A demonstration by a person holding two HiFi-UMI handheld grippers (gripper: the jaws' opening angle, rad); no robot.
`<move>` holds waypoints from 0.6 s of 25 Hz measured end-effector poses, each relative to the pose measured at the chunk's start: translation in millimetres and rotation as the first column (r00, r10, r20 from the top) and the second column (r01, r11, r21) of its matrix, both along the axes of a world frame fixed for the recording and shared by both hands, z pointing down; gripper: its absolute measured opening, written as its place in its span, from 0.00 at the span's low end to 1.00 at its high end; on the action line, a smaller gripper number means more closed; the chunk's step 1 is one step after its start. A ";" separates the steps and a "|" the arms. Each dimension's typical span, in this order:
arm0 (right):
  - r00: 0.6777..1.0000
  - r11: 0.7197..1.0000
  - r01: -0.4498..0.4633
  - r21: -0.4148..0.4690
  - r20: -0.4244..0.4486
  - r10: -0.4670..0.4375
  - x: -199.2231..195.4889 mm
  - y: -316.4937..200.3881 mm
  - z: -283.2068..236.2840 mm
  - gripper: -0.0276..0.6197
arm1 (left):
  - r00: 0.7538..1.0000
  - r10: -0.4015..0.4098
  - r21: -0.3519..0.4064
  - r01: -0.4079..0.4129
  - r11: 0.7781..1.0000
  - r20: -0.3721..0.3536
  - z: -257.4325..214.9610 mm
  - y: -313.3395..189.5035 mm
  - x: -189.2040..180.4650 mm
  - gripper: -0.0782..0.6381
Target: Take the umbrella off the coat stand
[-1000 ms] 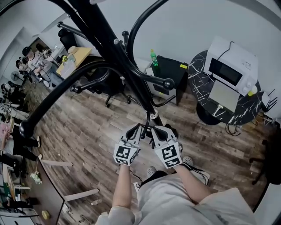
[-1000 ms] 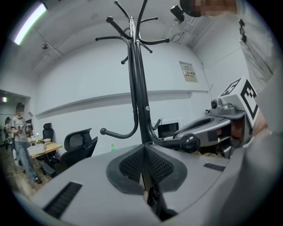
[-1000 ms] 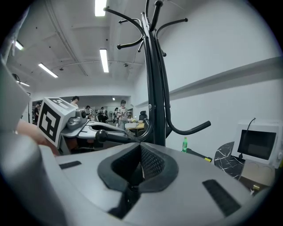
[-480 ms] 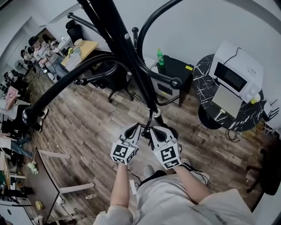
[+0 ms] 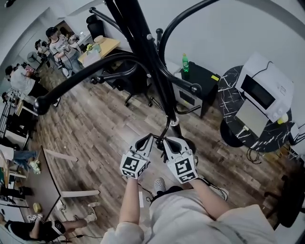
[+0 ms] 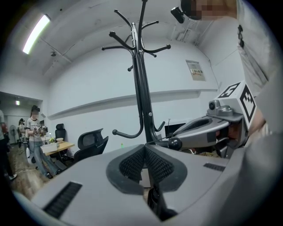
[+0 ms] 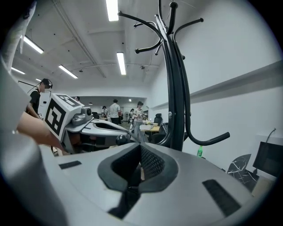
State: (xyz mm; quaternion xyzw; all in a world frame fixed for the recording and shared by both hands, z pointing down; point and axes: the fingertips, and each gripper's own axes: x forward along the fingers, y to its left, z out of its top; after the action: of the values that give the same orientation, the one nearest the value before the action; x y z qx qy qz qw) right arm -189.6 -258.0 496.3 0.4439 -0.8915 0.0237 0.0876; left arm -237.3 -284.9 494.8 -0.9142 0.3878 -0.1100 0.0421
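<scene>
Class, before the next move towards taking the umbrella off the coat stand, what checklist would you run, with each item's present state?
1. Left gripper open to grasp: not ok, shut on nothing.
2. Right gripper open to grasp: not ok, shut on nothing.
3. Umbrella picked out on the coat stand: cannot tell.
4. Both grippers face the stand: ok.
5. People stand well away: ok.

We are standing in an open-plan office: strip lights (image 7: 112, 9) are running along a white ceiling, and people (image 5: 59, 45) are standing round a wooden desk (image 5: 102, 47) with a black swivel chair (image 6: 90, 143) nearby. A microwave (image 5: 264, 93) is sitting on a round marble-patterned table (image 5: 228, 95) — and a black coat stand (image 6: 143, 110) is rising from wood-plank flooring (image 5: 95, 128).
</scene>
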 end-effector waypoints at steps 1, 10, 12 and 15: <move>1.000 1.000 0.012 0.003 0.000 -0.012 -0.1 1.7 -0.6 0.05 | 1.000 -0.010 0.003 0.010 1.000 0.003 -1.0 2.4 -0.4 0.14; 0.993 0.993 0.116 0.030 0.010 -0.116 -6.2 20.7 -7.1 0.05 | 0.994 -0.111 0.036 0.110 0.993 0.014 -10.6 31.8 -6.7 0.14; 0.990 0.990 0.138 0.032 0.011 -0.139 -6.7 24.7 -8.0 0.05 | 0.991 -0.132 0.040 0.131 0.991 0.019 -11.5 37.8 -7.1 0.14; 0.986 0.986 0.166 0.022 0.018 -0.167 -5.0 32.3 -6.2 0.05 | 0.987 -0.161 0.042 0.160 0.986 0.020 -11.9 48.1 -5.4 0.14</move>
State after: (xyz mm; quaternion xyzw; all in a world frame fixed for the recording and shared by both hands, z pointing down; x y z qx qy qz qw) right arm -194.6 -225.7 490.0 0.3684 -0.9265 0.0115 0.0757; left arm -242.6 -236.8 482.9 -0.8775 0.4620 -0.1161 0.0560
